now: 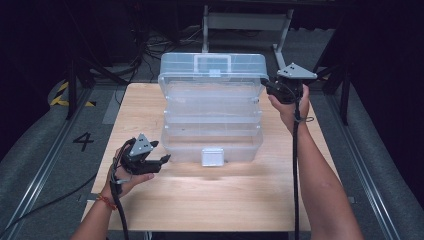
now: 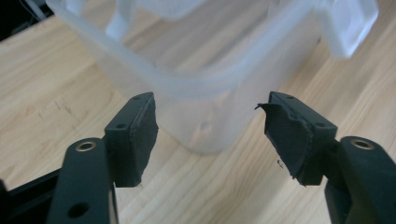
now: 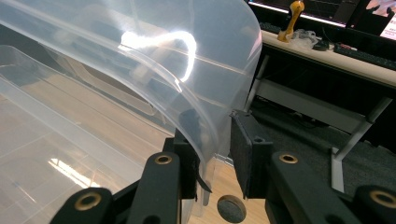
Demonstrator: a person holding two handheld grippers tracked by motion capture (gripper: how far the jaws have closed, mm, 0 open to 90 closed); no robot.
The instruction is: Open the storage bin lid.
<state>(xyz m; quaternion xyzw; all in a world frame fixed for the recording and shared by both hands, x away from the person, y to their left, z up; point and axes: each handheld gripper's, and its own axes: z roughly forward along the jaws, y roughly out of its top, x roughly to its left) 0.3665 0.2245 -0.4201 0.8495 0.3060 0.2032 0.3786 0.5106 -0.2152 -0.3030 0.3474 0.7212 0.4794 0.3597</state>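
A clear plastic tool box [image 1: 212, 140] stands open in the middle of the wooden table, its tiered trays spread out and its lid [image 1: 212, 65] tipped up at the back. My right gripper [image 1: 266, 84] is at the lid's right corner. In the right gripper view its jaws [image 3: 217, 135] are shut on the lid's curved edge [image 3: 205, 93]. My left gripper [image 1: 161, 151] hovers at the box's front left corner with its jaws open. In the left gripper view that rounded corner [image 2: 187, 79] sits just beyond the gripper [image 2: 210, 109], and neither pad touches it.
A white latch [image 1: 212, 156] hangs on the box's front wall. Bare table top [image 1: 210, 200] stretches in front of the box and along both sides. Behind the table stand a metal frame [image 1: 247, 22] and cables on the dark floor.
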